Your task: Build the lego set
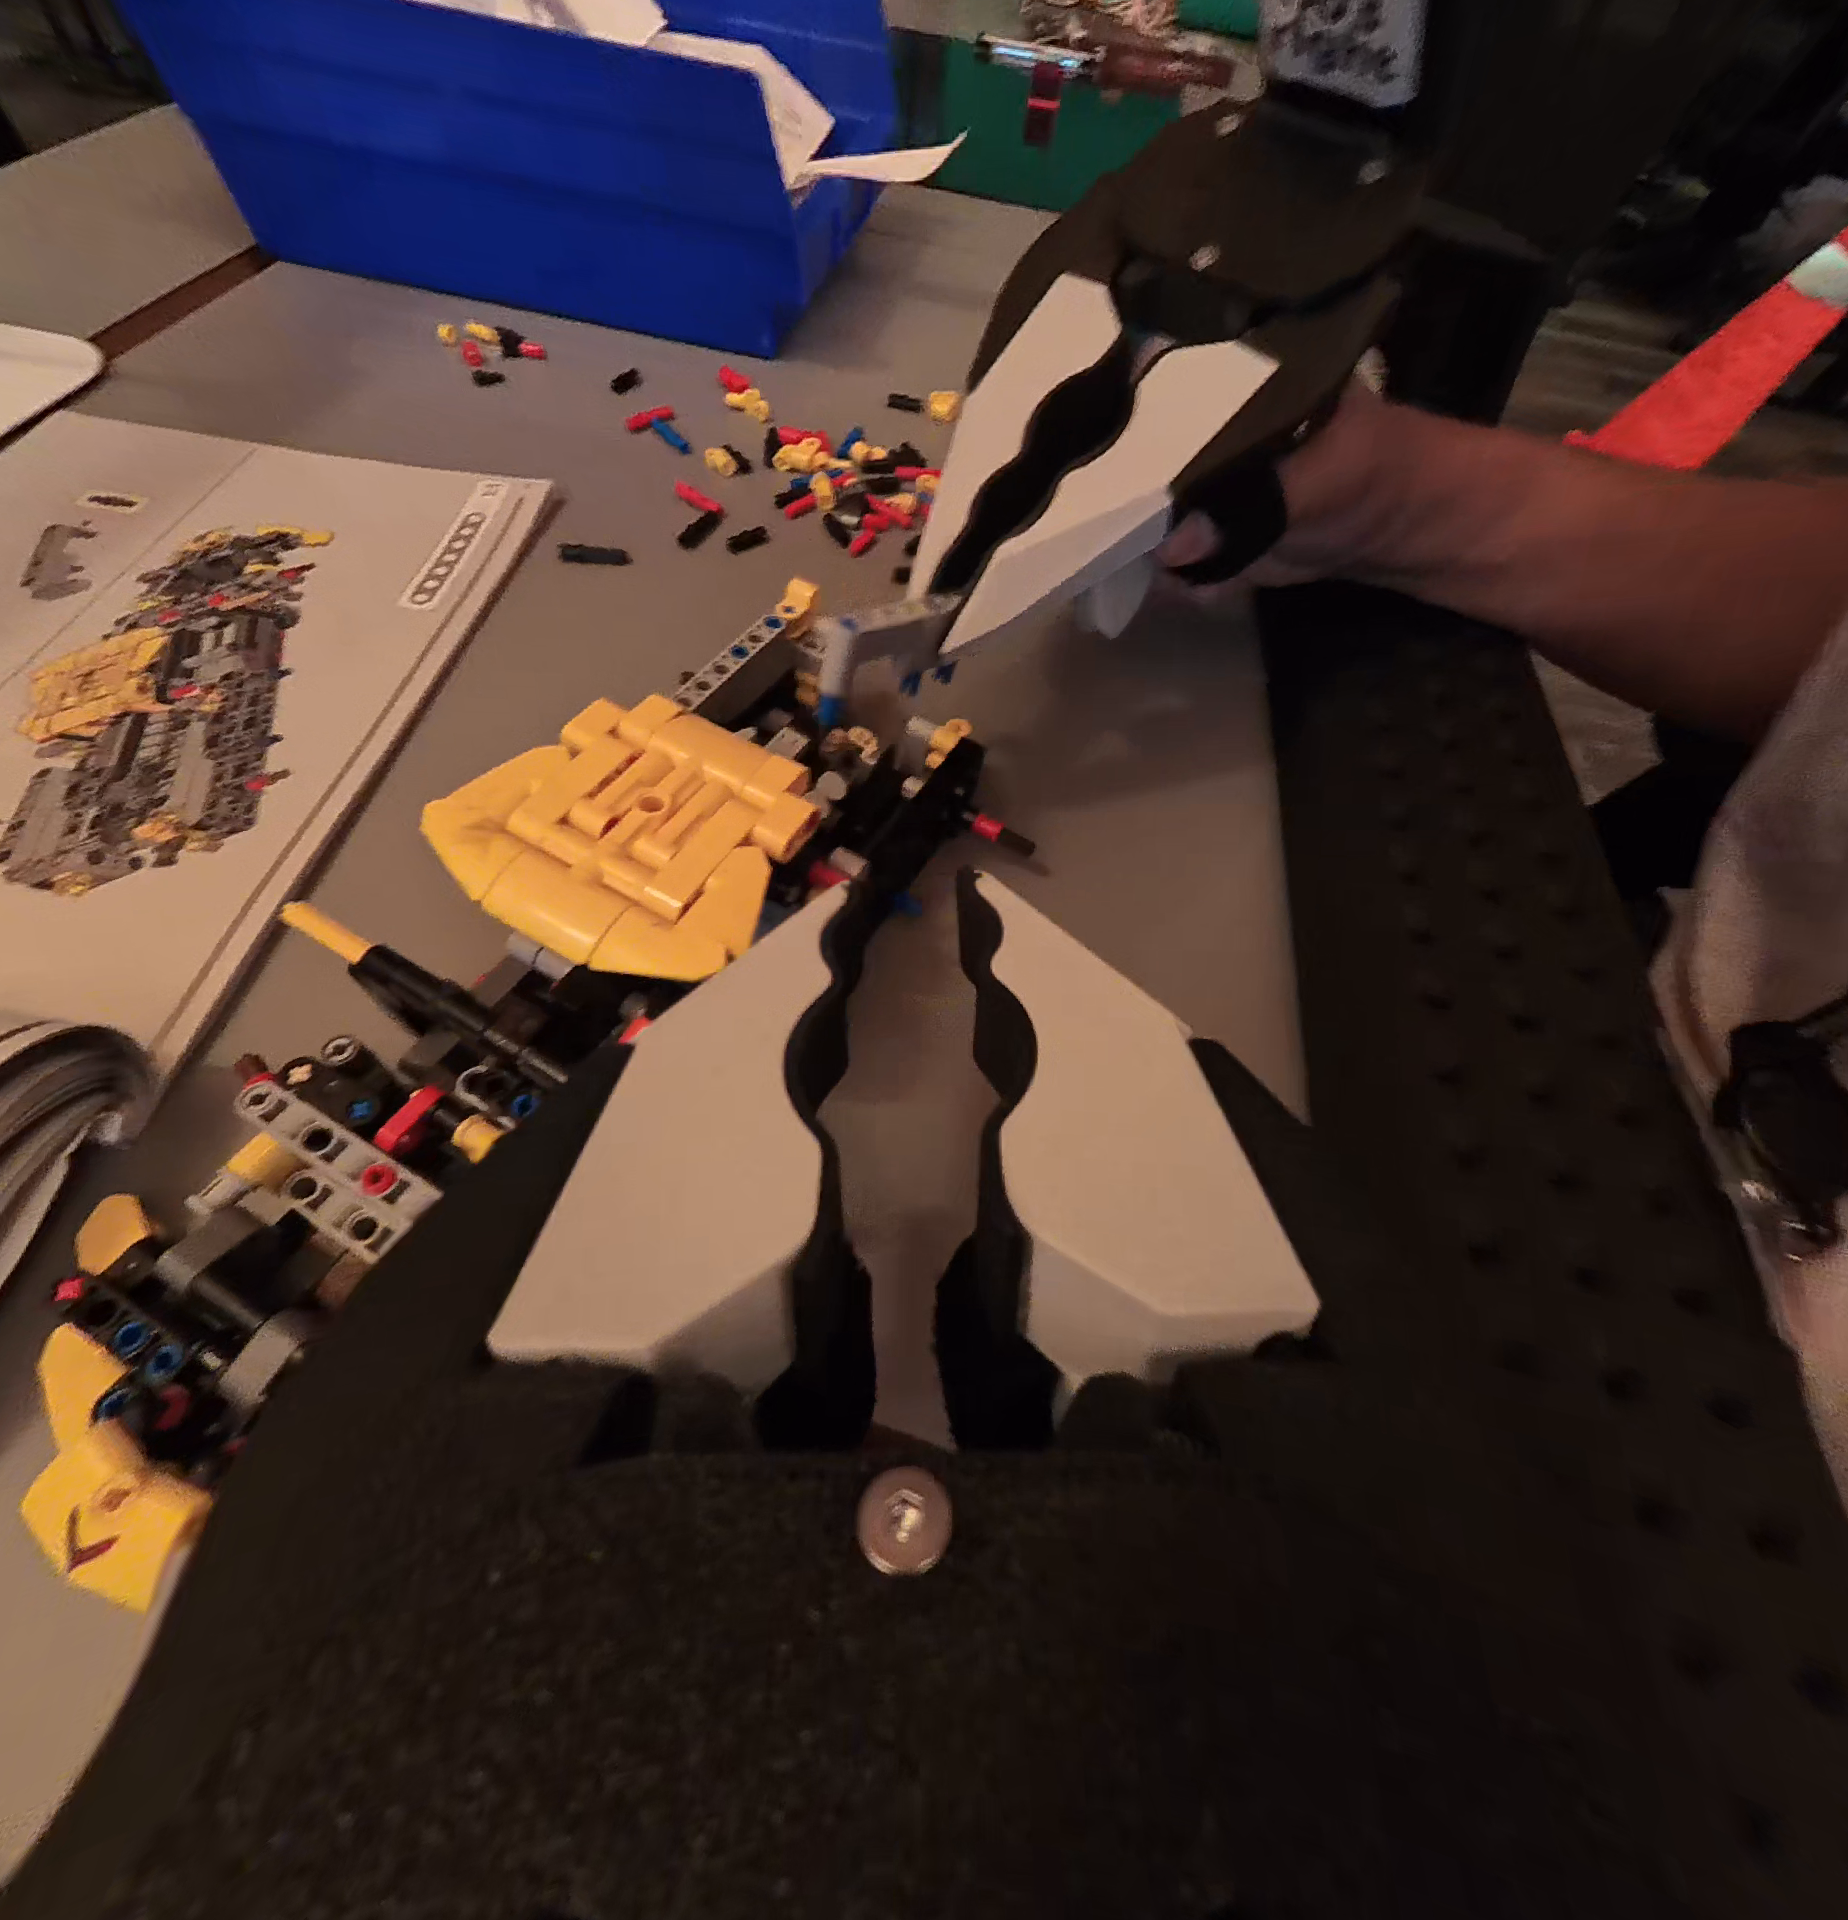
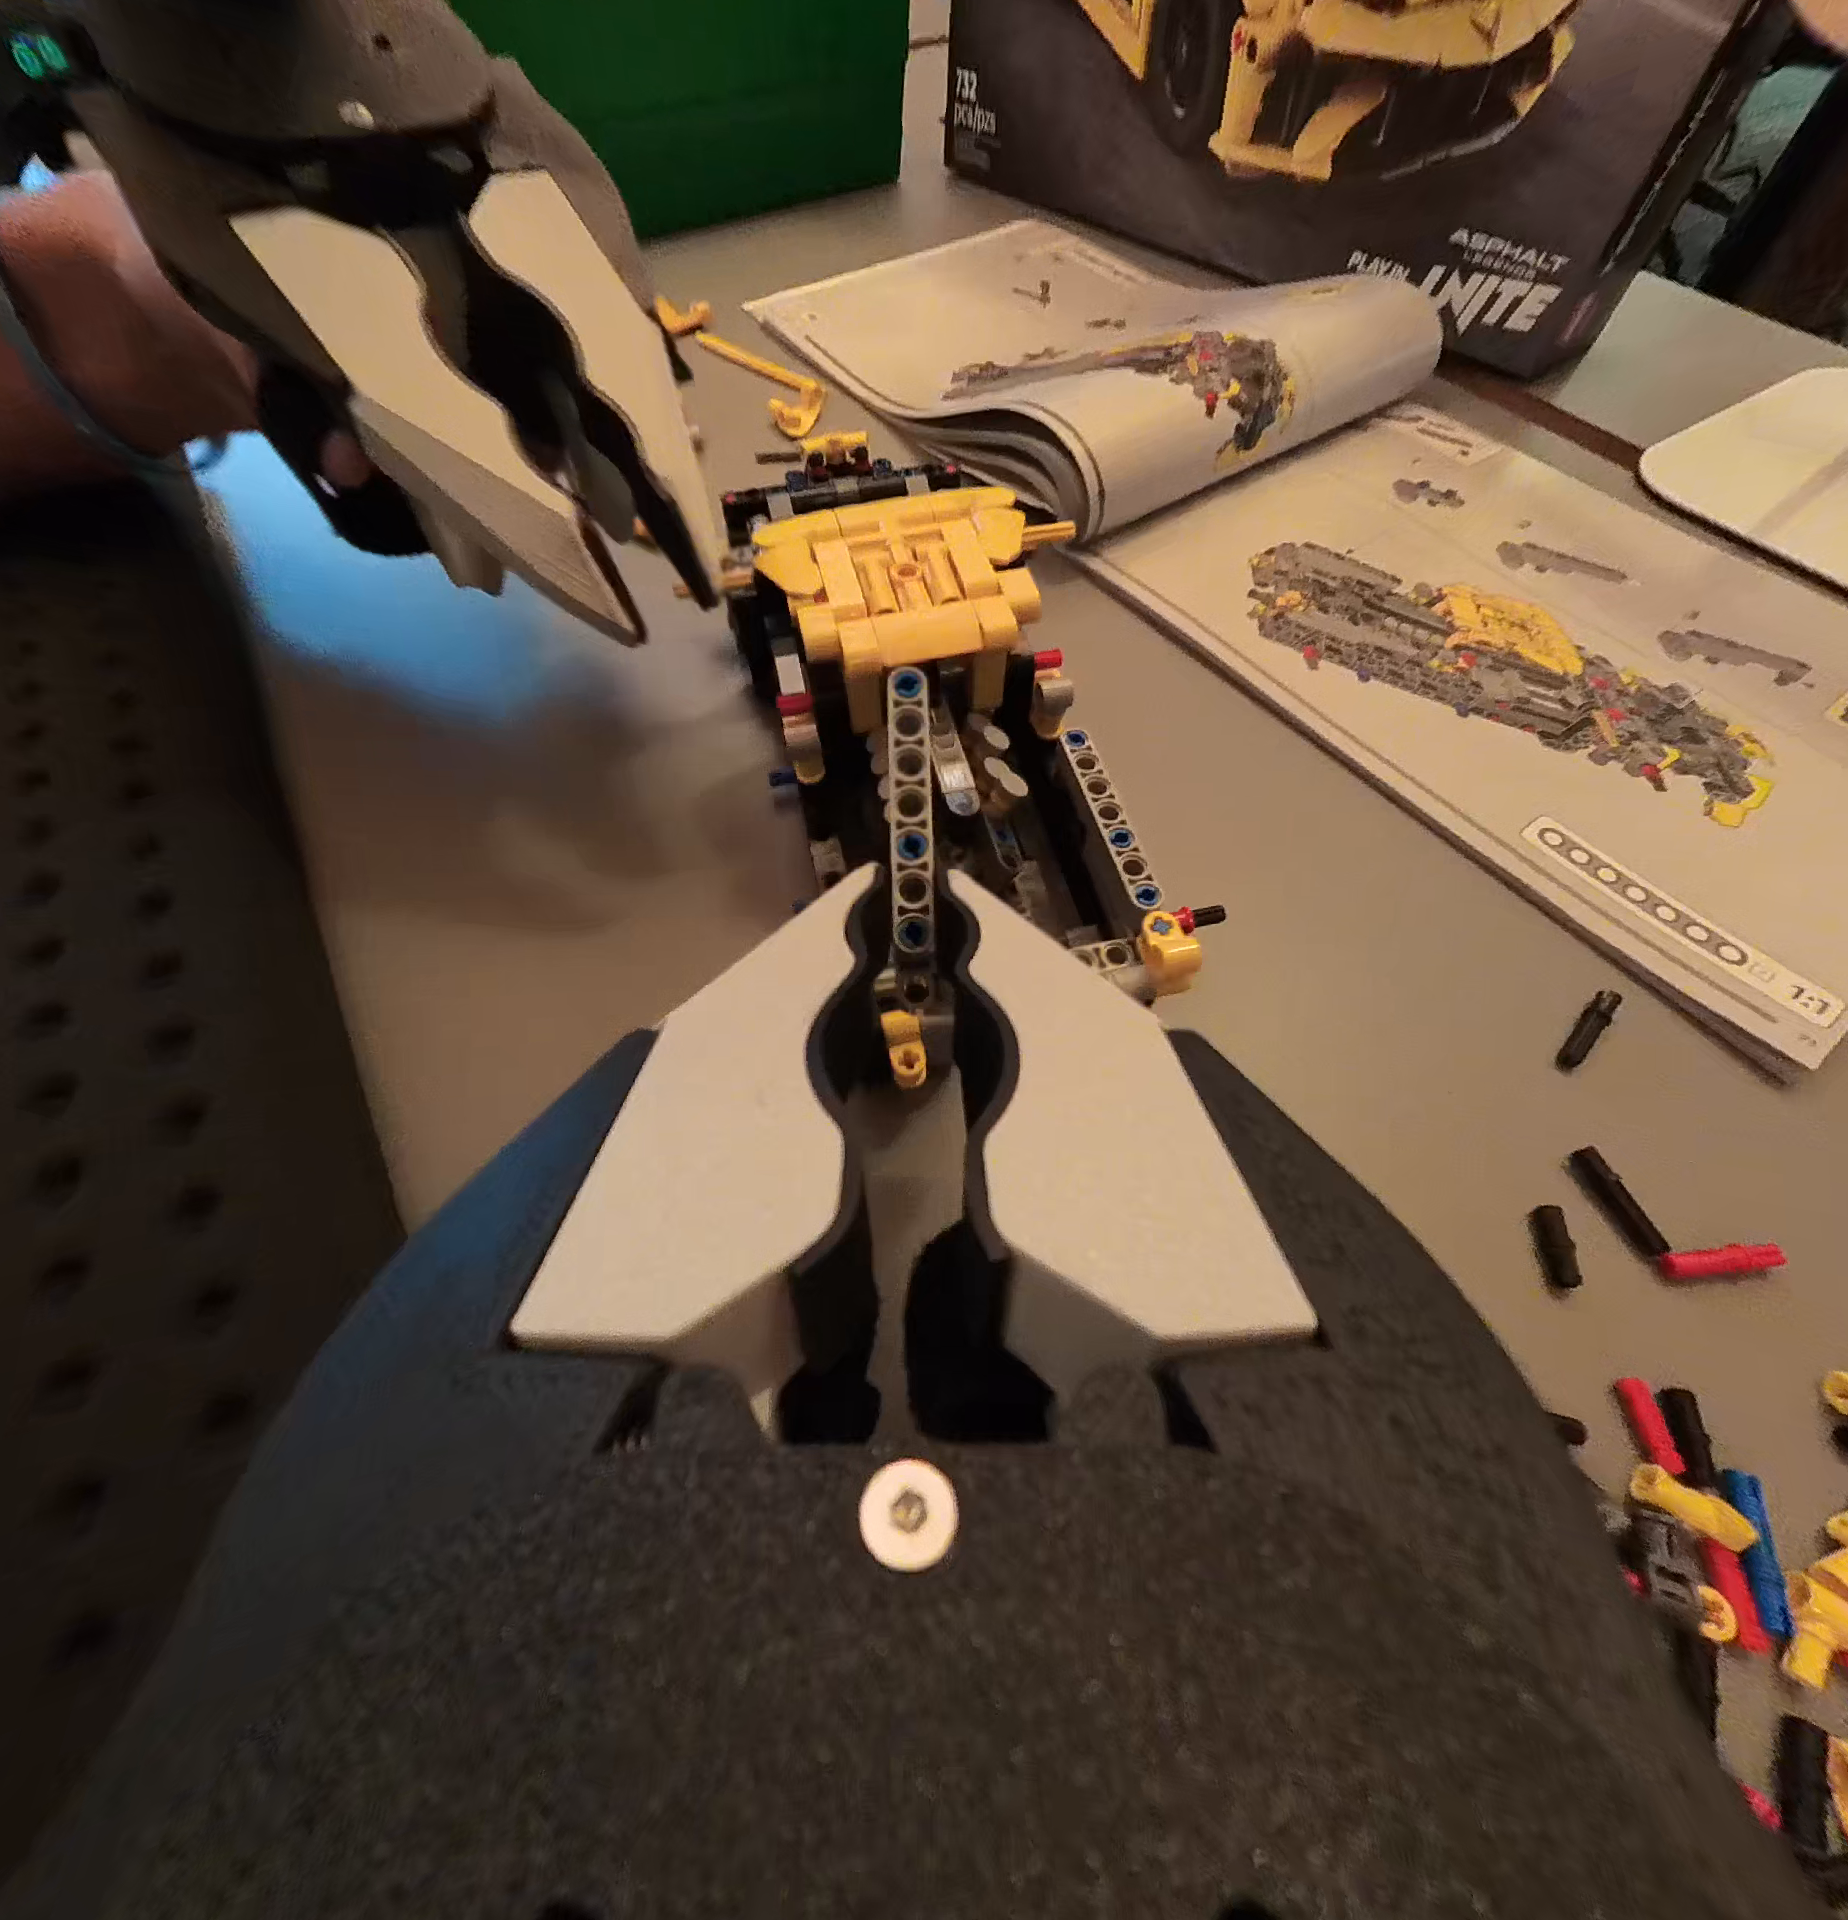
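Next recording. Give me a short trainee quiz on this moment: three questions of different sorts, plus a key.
1. True or false: the right tongs are empty.
2. What colour is the bin beyond the loose pins? A blue, B red, C white.
3. Name the printed item lying open beside the partly built car model.

Key: 1 false, they grip a grey holed beam. 2 A. 3 the instruction booklet.
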Motion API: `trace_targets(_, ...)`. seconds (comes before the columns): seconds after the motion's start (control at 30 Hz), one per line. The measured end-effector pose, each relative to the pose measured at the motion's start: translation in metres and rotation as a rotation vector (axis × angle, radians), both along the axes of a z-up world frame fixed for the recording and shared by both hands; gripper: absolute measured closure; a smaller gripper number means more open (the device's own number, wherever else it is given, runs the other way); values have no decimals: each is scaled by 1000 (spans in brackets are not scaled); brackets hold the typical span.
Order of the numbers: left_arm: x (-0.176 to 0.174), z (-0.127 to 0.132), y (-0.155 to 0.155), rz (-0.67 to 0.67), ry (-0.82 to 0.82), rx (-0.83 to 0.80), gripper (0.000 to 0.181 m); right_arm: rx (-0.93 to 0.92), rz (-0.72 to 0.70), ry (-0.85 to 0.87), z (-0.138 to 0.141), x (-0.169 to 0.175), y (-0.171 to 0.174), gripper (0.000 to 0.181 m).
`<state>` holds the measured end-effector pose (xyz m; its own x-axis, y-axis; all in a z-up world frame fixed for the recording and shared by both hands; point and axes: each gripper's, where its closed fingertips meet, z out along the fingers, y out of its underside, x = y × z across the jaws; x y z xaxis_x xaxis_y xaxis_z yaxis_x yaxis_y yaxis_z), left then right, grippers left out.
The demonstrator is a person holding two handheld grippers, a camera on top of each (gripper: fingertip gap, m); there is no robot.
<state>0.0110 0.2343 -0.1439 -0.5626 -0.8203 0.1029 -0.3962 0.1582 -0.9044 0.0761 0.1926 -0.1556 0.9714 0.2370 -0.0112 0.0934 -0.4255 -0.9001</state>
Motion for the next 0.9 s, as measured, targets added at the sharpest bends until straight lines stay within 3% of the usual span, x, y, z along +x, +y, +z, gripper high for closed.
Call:
trace_targets(0.17, 0, 4, -2, -5, -10, -23, 164, -33, 3, -47, -8, -2, 1, 175)
trace_targets(0.3, 2, 3, -4, -5, -15, -28, 164, 0, 2, -31, 4, 5, -6, 175)
trace_targets(0.37, 1, 3, -9, -22, -58, 18, 162, -84, 24, 46, -2, 4, -13, 175)
trace_targets(0.53, 6, 0, -25, -21, -103, 61, 158, -220, 75, 2, -19, -13, -7, 175)
trace_targets(0.67, 17, -13, -16, 62, -51, 90, 159, -304, 102, -18, -23, -16, -3, 175)
trace_targets(0.9, 17, -2, -12, 88, -81, 79, 160, -356, 136, -112, -24, -13, -1, 174)
